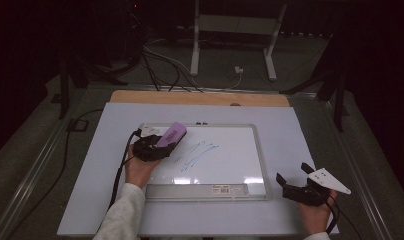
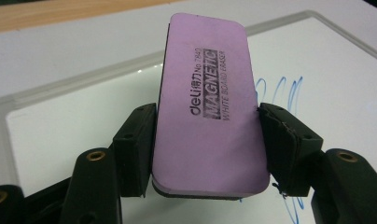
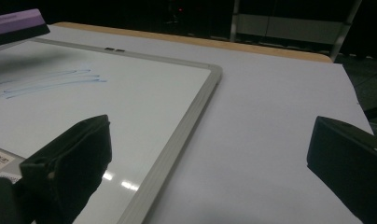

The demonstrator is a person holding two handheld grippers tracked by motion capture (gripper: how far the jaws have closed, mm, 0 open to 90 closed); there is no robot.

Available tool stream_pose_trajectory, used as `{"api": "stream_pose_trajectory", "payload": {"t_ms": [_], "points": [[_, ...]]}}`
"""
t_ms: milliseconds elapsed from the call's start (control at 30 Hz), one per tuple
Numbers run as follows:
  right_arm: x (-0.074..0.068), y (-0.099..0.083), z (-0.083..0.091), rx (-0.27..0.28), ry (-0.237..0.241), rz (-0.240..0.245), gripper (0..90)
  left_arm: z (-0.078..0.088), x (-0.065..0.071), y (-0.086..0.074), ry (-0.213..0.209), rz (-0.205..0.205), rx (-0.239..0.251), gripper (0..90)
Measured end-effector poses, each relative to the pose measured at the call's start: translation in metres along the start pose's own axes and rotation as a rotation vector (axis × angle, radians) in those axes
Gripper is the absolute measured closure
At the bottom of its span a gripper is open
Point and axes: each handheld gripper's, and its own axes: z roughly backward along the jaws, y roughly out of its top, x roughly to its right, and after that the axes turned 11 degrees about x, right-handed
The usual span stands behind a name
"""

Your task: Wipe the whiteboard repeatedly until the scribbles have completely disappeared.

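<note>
Fingers (image 2: pixel 135 149) of the left gripper (image 1: pixel 157 146) clamp a purple eraser (image 2: pixel 207 107) by its long sides, its printed face up. The eraser is tilted above the whiteboard (image 1: pixel 255 150), over the board's far left corner, just beside the blue scribbles (image 1: pixel 196 152) at the board's middle. The whiteboard lies flat on a white sheet (image 1: pixel 290 125) covering the desk (image 1: pixel 200 98). Near the desk's front right corner, the right gripper (image 1: pixel 296 178) rests beside the board with its fingers (image 3: pixel 70 163) spread wide around nothing.
</note>
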Motion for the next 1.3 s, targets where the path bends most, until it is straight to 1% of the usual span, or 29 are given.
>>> {"api": "stream_pose_trajectory", "payload": {"t_ms": [100,267,533,600,633,667,700,800,900,1033,1133,1200,1267,1300], "points": [[0.000,0.000,0.000,0.001,0.001,0.000,0.3,-0.003,0.004,-0.004,-0.006,-0.010,-0.016,41.0],[0.000,0.000,0.001,-0.001,-0.001,-0.001,0.3,-0.006,0.009,-0.012,-0.029,-0.023,-0.037,41.0],[0.000,0.000,0.001,-0.004,-0.001,0.000,0.3,-0.010,0.017,-0.025,-0.051,-0.028,-0.073,40.9],[0.000,-0.001,0.001,-0.004,-0.001,0.000,0.3,-0.012,0.017,-0.028,-0.048,-0.018,-0.080,40.7],[0.000,-0.001,0.001,-0.004,-0.001,-0.001,0.3,-0.013,0.016,-0.029,-0.051,-0.007,-0.086,40.3],[0.000,-0.001,0.001,-0.005,-0.001,-0.001,0.3,-0.014,0.015,-0.030,-0.054,0.005,-0.088,38.2],[0.000,-0.001,0.001,-0.005,0.000,-0.001,0.3,-0.014,0.015,-0.029,-0.046,0.001,-0.081,34.3],[0.000,-0.001,0.001,-0.006,0.001,0.000,0.3,-0.015,0.015,-0.025,-0.048,0.022,-0.049,27.5],[0.000,-0.001,0.000,-0.008,0.002,0.001,0.3,-0.019,0.016,-0.019,-0.037,0.015,-0.047,24.9],[0.000,-0.001,0.000,-0.007,0.002,0.001,0.3,-0.028,0.019,-0.016,-0.019,0.006,-0.059,26.0],[0.001,-0.001,0.001,-0.007,0.002,-0.001,0.3,-0.033,0.020,-0.016,-0.018,-0.001,-0.078,28.0],[0.001,-0.001,0.001,-0.007,0.002,-0.001,0.3,-0.036,0.021,-0.017,-0.015,-0.002,-0.090,31.4],[0.001,-0.001,0.001,-0.008,0.003,-0.001,0.3,-0.036,0.020,-0.018,-0.032,0.000,-0.099,37.1],[0.001,-0.001,0.000,-0.009,0.004,-0.001,0.3,-0.037,0.021,-0.018,-0.032,-0.007,-0.099,40.8]]}}
